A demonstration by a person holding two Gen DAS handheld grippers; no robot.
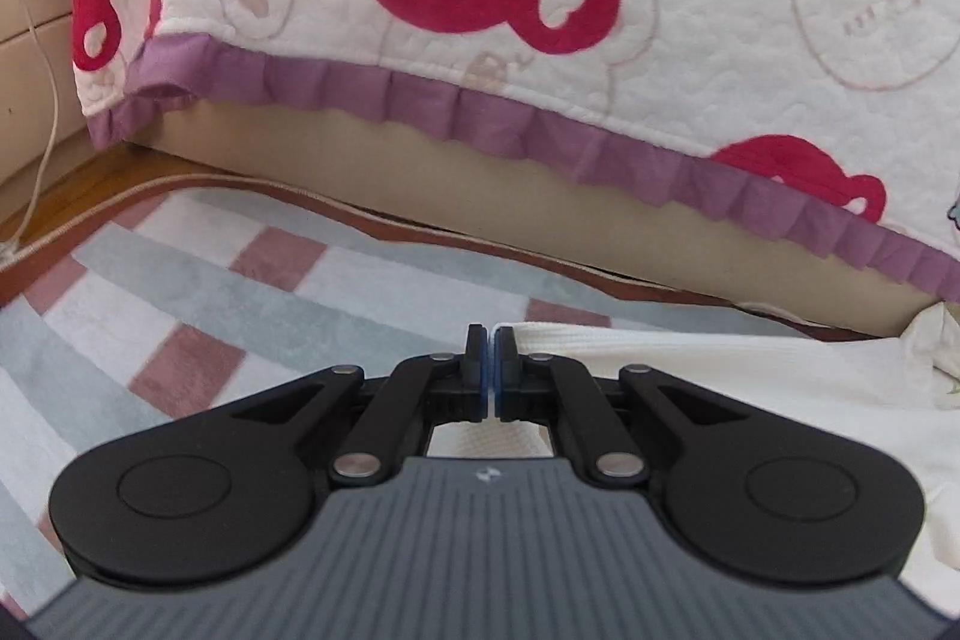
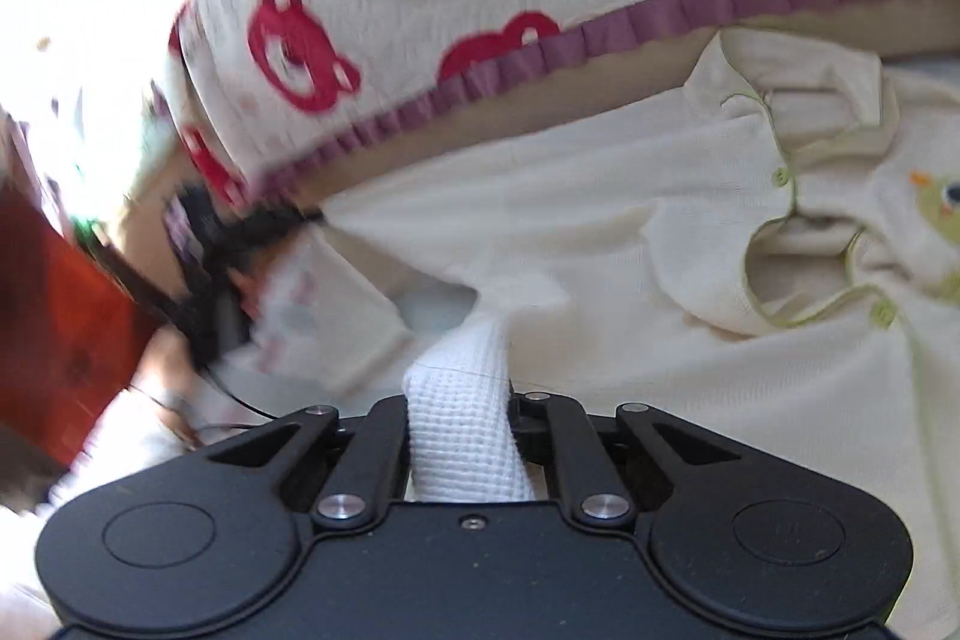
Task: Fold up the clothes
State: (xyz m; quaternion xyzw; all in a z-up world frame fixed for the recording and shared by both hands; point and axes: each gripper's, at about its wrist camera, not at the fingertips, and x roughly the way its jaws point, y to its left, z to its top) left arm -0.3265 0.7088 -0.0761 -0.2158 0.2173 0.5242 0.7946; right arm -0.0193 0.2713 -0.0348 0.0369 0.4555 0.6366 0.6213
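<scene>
A cream baby garment (image 2: 570, 244) with green trim, green buttons and a duck patch lies spread on the rug by the bed. My right gripper (image 2: 459, 400) is shut on a bunched waffle-knit fold of it, which rises between the jaws. In the left wrist view the same cream garment (image 1: 690, 370) lies to the right. My left gripper (image 1: 487, 340) is shut, blue pads together, right at the garment's left edge; whether any cloth is pinched between the pads does not show.
A checked grey, white and pink rug (image 1: 210, 292) covers the floor. A bed with a bear-print quilt and purple frill (image 1: 510, 124) stands close ahead. A thin cable (image 1: 42, 112) hangs at the left. Dark cables and a red-brown object (image 2: 66, 316) lie at the left.
</scene>
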